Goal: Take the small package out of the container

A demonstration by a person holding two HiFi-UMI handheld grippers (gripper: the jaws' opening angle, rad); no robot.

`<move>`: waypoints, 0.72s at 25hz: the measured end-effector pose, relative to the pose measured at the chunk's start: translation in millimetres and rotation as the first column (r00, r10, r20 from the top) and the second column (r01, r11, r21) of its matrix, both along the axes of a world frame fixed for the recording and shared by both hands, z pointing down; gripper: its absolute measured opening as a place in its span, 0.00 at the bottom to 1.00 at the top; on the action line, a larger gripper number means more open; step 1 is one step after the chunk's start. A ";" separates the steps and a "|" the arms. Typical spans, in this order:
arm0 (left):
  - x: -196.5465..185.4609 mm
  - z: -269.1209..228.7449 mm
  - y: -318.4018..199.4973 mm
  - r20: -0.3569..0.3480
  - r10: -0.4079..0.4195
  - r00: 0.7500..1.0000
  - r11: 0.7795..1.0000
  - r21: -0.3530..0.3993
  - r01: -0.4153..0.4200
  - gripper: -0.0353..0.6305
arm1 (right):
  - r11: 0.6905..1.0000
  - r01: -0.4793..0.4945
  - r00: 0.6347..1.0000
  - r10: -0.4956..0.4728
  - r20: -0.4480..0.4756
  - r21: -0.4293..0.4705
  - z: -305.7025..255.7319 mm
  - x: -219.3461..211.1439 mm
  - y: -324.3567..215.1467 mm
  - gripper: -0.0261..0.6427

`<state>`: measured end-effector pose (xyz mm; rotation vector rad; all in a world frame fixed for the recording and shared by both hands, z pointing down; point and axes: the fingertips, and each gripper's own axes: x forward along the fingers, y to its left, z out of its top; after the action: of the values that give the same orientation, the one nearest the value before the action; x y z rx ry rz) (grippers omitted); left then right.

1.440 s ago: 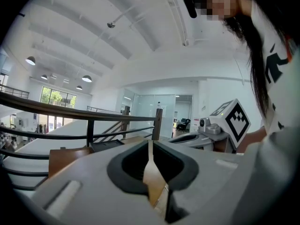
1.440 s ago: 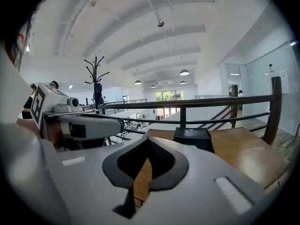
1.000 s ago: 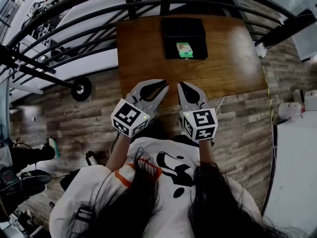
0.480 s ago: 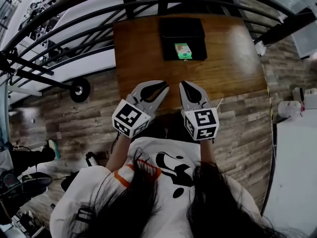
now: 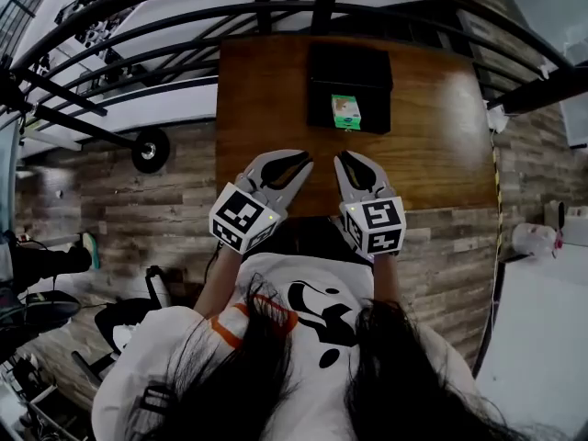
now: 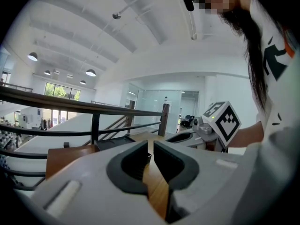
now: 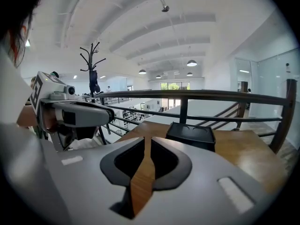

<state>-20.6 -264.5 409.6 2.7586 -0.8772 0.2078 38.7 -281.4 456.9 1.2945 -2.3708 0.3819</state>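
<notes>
A small green package (image 5: 346,111) lies in the near part of a black open container (image 5: 366,70) at the far side of a brown wooden table (image 5: 266,99). Both grippers hover side by side over the table's front edge, well short of the container. My left gripper (image 5: 308,158) (image 6: 150,144) is shut and holds nothing. My right gripper (image 5: 339,157) (image 7: 147,142) has just been opening; only a narrow slit shows between its jaws, with nothing in it. The right gripper view shows the container (image 7: 191,135) ahead, with the package hidden by its wall.
A dark metal railing (image 5: 184,16) curves round the table's far side and left. A black wheel (image 5: 150,150) sits on the plank floor to the left. A white surface (image 5: 542,338) lies at the right, and bare tabletop spreads between grippers and container.
Both grippers have moved forward over the table's front edge, a little nearer the container. The package and container have not moved on the table.
</notes>
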 end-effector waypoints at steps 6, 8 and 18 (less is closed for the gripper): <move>19.0 14.4 -28.7 0.017 -0.067 0.998 0.997 -0.028 0.067 0.09 | 0.996 0.070 0.998 -0.070 -0.001 -0.062 29.5 22.2 -32.5 0.18; 24.8 19.9 -36.1 0.024 -0.083 0.996 0.996 -0.039 0.084 0.09 | 0.992 0.097 0.995 -0.098 -0.016 -0.075 41.1 29.4 -40.6 0.19; 48.2 39.6 -56.0 0.062 -0.129 0.990 0.987 -0.092 0.134 0.09 | 0.961 0.247 0.950 -0.266 -0.166 -0.125 94.9 51.5 -70.9 0.26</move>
<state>27.6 -320.5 449.2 2.6070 -1.0318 0.2963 90.2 -352.3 551.8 0.9172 -2.2934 0.2882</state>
